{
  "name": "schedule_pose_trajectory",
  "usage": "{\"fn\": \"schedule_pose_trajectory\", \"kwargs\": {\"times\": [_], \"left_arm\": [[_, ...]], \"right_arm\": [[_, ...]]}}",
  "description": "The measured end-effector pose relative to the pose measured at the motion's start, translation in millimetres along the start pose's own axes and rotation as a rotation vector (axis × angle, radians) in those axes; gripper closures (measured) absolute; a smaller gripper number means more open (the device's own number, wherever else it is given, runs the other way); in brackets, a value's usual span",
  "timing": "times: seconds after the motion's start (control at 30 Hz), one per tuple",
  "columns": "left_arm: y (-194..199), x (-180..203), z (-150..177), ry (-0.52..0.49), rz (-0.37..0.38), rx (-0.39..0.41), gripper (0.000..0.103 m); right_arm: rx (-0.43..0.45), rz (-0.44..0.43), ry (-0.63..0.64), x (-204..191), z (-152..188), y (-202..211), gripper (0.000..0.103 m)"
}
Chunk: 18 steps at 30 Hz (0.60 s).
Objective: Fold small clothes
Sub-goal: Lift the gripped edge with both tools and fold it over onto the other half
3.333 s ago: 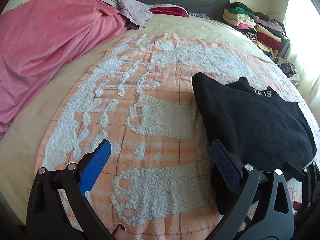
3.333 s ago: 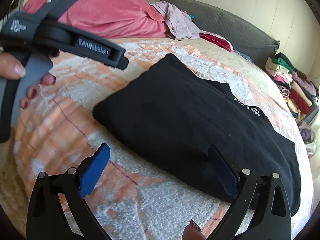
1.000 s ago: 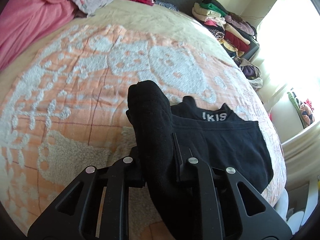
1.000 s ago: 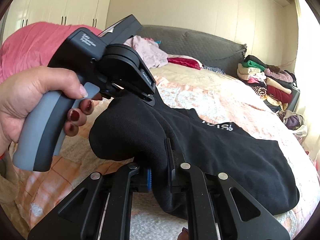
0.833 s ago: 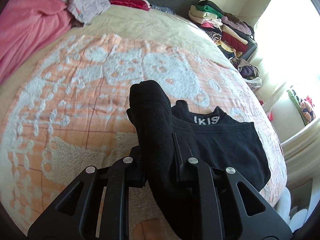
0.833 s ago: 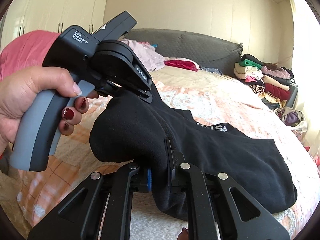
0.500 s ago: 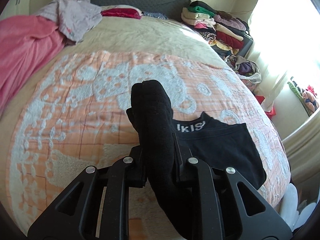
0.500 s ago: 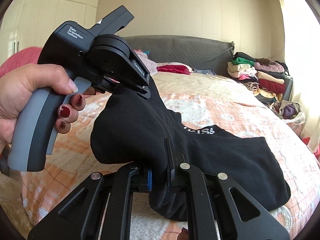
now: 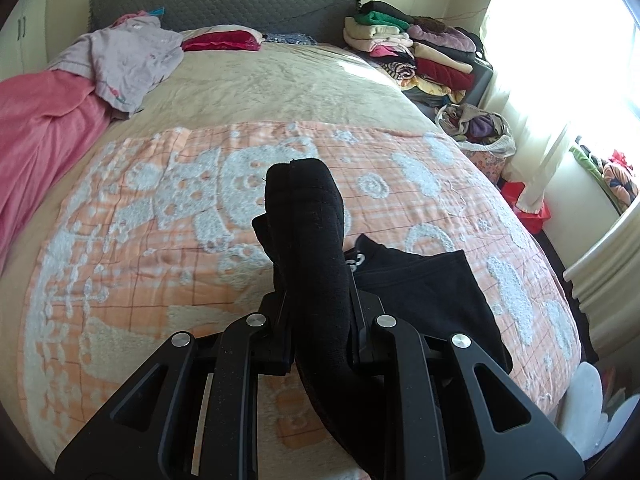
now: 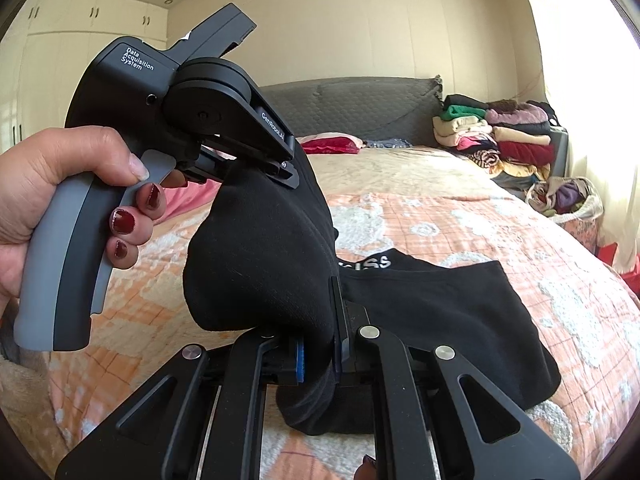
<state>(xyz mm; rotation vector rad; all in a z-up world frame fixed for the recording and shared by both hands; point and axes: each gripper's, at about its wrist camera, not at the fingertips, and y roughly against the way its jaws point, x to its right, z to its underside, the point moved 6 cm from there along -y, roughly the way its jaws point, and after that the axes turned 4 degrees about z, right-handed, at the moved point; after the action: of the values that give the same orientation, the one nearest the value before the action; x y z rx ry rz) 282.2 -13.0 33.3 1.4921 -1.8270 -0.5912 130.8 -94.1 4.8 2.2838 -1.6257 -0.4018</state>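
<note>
Black knit, bunched thick between both tools: that's the garment, lifted by one edge off the bed. The left hand-held gripper is clamped tight on a fat roll of fabric, which pokes up past its tips. The right hand-held gripper is pinched on the same edge a little way along, blue pad just peeking out beside the cloth. Two grips on one edge make sense here: it keeps that edge taut and level, so the fabric can travel over as one flap rather than slumping in the middle.

From the right wrist view you can see the left tool from the side, held in the left hand, red nails wrapped round the grey handle, trigger squeezed in. That squeeze is what keeps the jaws closed on the cloth.

The far half of the garment lies flat on the blanket, white lettering on its band facing up. It works as the anchor, and I'd judge the raised half is meant to come down over it.

Off to the side, the clothes stack sits by the headboard, and a pink sheet is heaped at the bed's left.
</note>
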Motion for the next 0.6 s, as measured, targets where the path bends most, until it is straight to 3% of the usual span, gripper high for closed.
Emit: {"fn": "schedule_pose_trajectory", "kwargs": {"times": [0.6], "left_arm": [[-40, 66, 5, -0.045, 0.003, -0.036, 0.090]], "right_arm": [[-0.037, 0.037, -0.093, 49, 18, 7, 0.095]]}}
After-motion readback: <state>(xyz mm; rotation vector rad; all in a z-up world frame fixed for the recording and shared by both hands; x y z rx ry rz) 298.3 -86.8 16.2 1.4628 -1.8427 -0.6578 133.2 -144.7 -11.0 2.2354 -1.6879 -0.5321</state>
